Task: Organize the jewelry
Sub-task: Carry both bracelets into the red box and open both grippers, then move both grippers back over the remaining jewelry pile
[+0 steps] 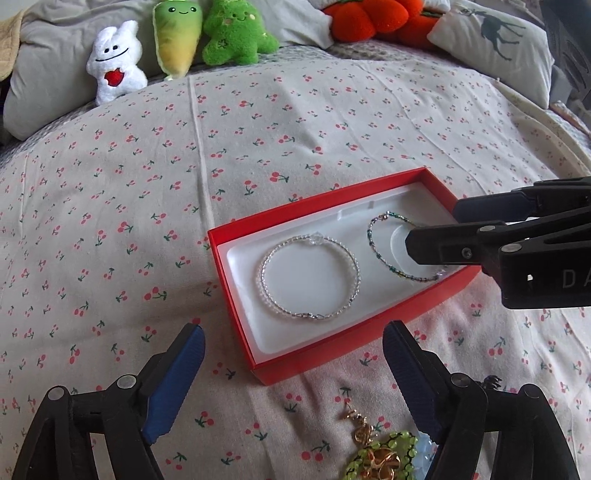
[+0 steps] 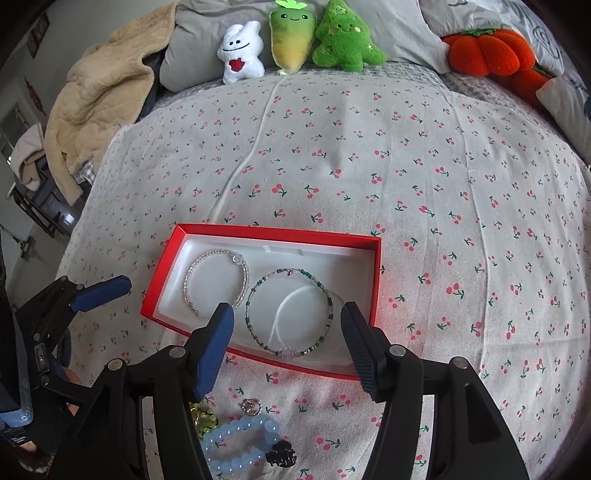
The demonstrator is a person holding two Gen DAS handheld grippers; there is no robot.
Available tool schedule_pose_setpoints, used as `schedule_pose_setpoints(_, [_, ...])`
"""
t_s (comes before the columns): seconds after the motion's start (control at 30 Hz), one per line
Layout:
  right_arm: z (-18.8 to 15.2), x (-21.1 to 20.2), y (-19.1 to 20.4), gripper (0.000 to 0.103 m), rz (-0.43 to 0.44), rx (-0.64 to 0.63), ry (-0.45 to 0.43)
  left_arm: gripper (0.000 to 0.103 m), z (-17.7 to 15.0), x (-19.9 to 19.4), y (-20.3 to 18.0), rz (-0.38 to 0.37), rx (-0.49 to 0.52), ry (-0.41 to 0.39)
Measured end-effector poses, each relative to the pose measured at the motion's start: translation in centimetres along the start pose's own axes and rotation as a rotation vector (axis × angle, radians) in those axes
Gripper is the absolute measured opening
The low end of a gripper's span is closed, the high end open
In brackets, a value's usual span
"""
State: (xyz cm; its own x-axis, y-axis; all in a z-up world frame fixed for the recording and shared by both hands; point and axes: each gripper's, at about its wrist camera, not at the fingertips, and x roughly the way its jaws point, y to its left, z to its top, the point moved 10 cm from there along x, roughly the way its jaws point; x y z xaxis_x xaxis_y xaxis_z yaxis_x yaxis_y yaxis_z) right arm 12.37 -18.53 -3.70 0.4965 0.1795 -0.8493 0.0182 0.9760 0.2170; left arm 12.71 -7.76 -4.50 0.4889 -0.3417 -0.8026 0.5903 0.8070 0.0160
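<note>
A red box (image 1: 236, 236) (image 2: 375, 273) with a white liner lies on the cherry-print bedspread. In it lie a clear bead bracelet (image 1: 269, 258) (image 2: 242, 275) on the left and a green-and-purple bead bracelet (image 1: 371, 243) (image 2: 327, 295) on the right. My left gripper (image 1: 293, 339) is open and empty just short of the box's near edge. My right gripper (image 2: 288, 317) (image 1: 430, 230) is open and empty, its fingers over the green bracelet. Loose jewelry lies near me: a gold and green bead piece (image 1: 376, 454), a pale blue bead bracelet (image 2: 240, 443), a ring (image 2: 250, 406), a black claw clip (image 2: 280, 456).
Plush toys line the far edge: a white one (image 1: 114, 70) (image 2: 242, 51), a carrot (image 1: 177, 33) (image 2: 291, 33), a green one (image 1: 236, 33) (image 2: 343, 37), an orange pumpkin (image 1: 373, 18) (image 2: 491, 51). Pillows and a beige blanket (image 2: 99, 88) lie behind.
</note>
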Motion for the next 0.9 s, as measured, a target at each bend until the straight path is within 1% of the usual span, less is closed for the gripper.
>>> schedule_pose_setpoints(0.17, [-0.6, -2.5, 0.0, 0.067, -0.016, 0.009, -0.005, 0.090, -0.6, -1.9, 0.2, 0.038, 0.010, 0.034])
schedule_pose_setpoints(0.27, [-1.4, -3.9, 0.3, 0.071, -0.017, 0.008, -0.003, 0.092, -1.2, -3.3, 0.7, 0.086, 0.036, 0.045])
schedule_pose_setpoints(0.33, [-2.0, -4.7, 0.5, 0.072, -0.021, 0.015, -0.004, 0.093, -1.6, -4.1, 1.2, 0.111, 0.036, 0.052])
schedule_pose_setpoints(0.4, [-2.7, -5.2, 0.5, 0.073, -0.030, 0.030, -0.003, 0.095, -2.0, -4.7, 1.7, 0.123, 0.015, 0.060])
schedule_pose_setpoints(0.5, [-3.8, -5.9, 0.2, 0.074, -0.052, 0.059, -0.014, 0.098, -2.8, -5.2, 2.1, 0.119, -0.046, 0.075])
schedule_pose_setpoints(0.63, [-5.6, -6.5, -0.6, 0.078, -0.090, 0.095, -0.020, 0.099, -4.8, -4.8, 2.2, 0.125, -0.102, 0.124])
schedule_pose_setpoints(0.73, [-6.9, -6.7, -1.4, 0.080, -0.122, 0.116, -0.017, 0.103, -6.0, -4.5, 2.4, 0.153, -0.122, 0.140])
schedule_pose_setpoints(0.8, [-7.6, -6.8, -1.9, 0.081, -0.140, 0.127, -0.020, 0.103, -6.8, -4.3, 2.5, 0.170, -0.126, 0.147])
schedule_pose_setpoints(0.87, [-8.5, -6.7, -2.1, 0.085, -0.150, 0.130, -0.020, 0.103, -7.9, -4.0, 2.4, 0.172, -0.127, 0.161])
schedule_pose_setpoints(0.9, [-9.0, -6.5, -2.0, 0.088, -0.146, 0.131, -0.018, 0.103, -8.4, -3.9, 2.4, 0.171, -0.128, 0.167])
